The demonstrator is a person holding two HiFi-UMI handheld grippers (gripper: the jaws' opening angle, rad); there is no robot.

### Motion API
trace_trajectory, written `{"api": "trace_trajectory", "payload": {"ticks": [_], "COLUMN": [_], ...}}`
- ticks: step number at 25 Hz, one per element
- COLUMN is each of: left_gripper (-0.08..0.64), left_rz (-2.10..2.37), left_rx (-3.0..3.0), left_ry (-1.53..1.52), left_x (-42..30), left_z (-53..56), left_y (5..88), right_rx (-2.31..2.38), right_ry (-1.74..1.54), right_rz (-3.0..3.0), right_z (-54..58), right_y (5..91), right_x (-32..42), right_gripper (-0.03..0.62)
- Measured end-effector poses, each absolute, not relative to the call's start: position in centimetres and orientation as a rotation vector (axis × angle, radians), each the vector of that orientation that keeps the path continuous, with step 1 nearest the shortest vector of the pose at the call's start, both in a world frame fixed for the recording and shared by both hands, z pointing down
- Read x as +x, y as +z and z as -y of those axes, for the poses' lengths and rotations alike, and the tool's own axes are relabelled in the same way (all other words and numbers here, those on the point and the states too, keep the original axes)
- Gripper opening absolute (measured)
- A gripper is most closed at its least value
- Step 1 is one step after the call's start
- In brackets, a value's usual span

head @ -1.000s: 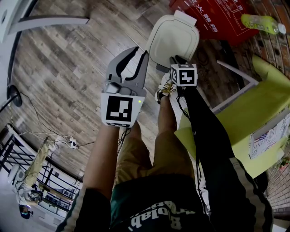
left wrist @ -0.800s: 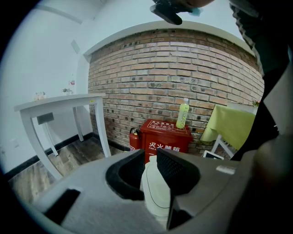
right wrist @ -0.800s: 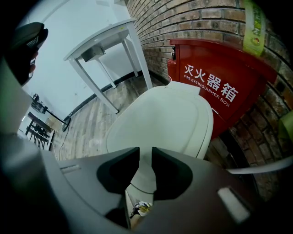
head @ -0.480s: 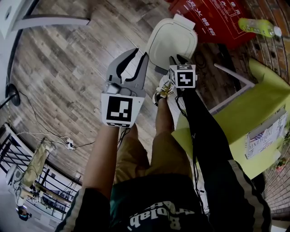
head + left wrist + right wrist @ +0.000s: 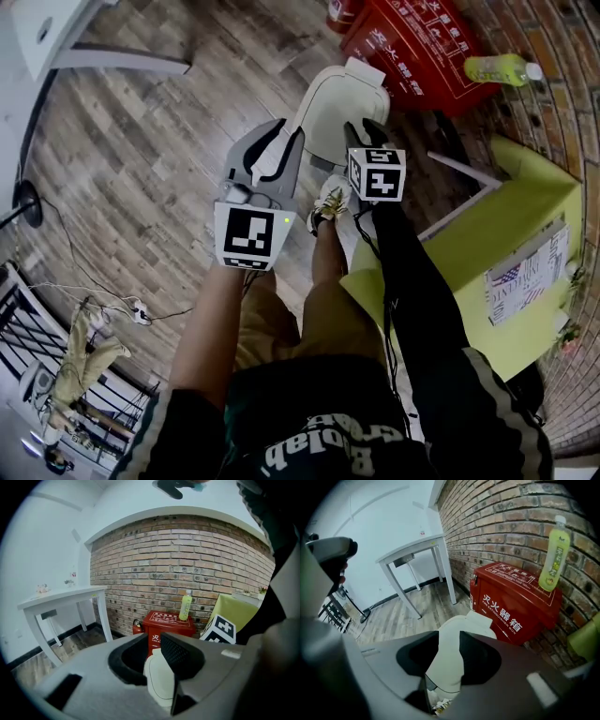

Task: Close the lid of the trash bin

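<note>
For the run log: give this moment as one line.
white plastic trash bin lid: down, closed | left hand-held gripper: open, empty | right hand-held gripper: jaws opening, nothing between, clear of lid

Left claw (image 5: 277, 142) jaws apart, empty — right claw (image 5: 364, 129) jaws opening, nothing between; both pointing downward.

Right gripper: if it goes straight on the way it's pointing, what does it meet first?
Probably the white trash bin lid, dead ahead of the right gripper. Its jaws are opening with nothing between them; the gap to the lid is hard to judge.
</note>
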State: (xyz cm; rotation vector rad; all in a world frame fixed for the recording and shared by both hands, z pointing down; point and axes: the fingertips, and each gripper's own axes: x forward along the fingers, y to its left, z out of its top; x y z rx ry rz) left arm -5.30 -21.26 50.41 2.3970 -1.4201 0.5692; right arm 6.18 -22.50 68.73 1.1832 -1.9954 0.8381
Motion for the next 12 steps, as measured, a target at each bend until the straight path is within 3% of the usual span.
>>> {"api": "trace_trajectory", "payload": {"ticks": [12], "left_gripper": [0.087], "left_rz": [1.388], "left_rx": [2.454], "left_ry": [0.596], "left_x": [-3.6], "left_z": [20.8], "left_y": [45.2], "right_rx": [1.288], "right_ry": [0.695], "right_rz": [2.148], "right_z": [22.4], "right_y": [56.8], "right_x": [7.3], "right_gripper": [0.152]}}
